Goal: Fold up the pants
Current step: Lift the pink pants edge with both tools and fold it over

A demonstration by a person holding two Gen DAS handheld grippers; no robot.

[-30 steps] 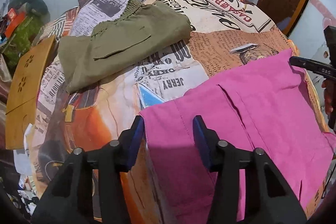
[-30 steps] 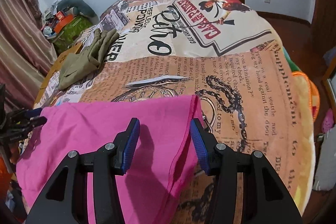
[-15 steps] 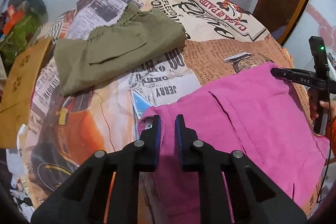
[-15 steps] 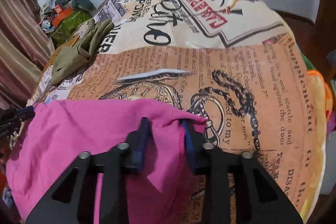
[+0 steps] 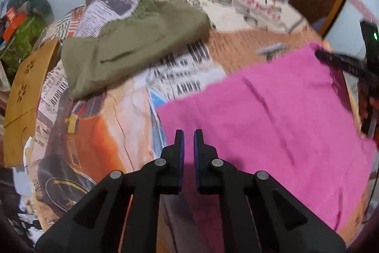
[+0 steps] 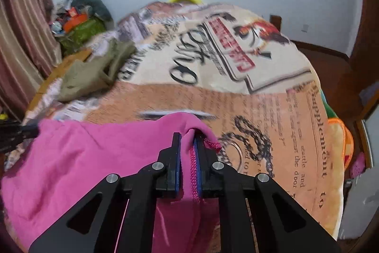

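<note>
since a second ago both grippers have gone from wide apart, straddling the cloth, to pinched together on it. the left gripper [image 5: 188,138] now has its blue-padded fingers [image 5: 181,146] drawn in with only a thin slit between them, clamped on the near left corner of the pink pants [image 5: 272,115]; the cloth there looks pulled taut and slightly raised where it earlier lay flat. the right gripper [image 6: 188,141] is likewise squeezed onto the opposite corner of the pink pants [image 6: 83,158], and a stitched hem edge runs down between its pads [image 6: 198,158], with a small fold of fabric bunched above the tips.

the pink pants lie spread across the near part of the bedspread [image 5: 99,134], which is printed with newspaper text, a chain and a red sign. from the left wrist view the right gripper [image 5: 341,63] shows as a dark blurred shape at the far right corner of the pink cloth, with part of a person's hand [image 5: 369,96] below it. from the right wrist view the left gripper [image 6: 14,134] shows at the left edge, touching the cloth's corner.

an olive green garment [image 5: 132,44] lies folded farther back on the bedspread, well apart from the pink pants. a brown cardboard piece [image 5: 23,91] sits beside the bed at left, and a heap of clutter [image 6: 80,20] stands against the wall. both views are blurred.
</note>
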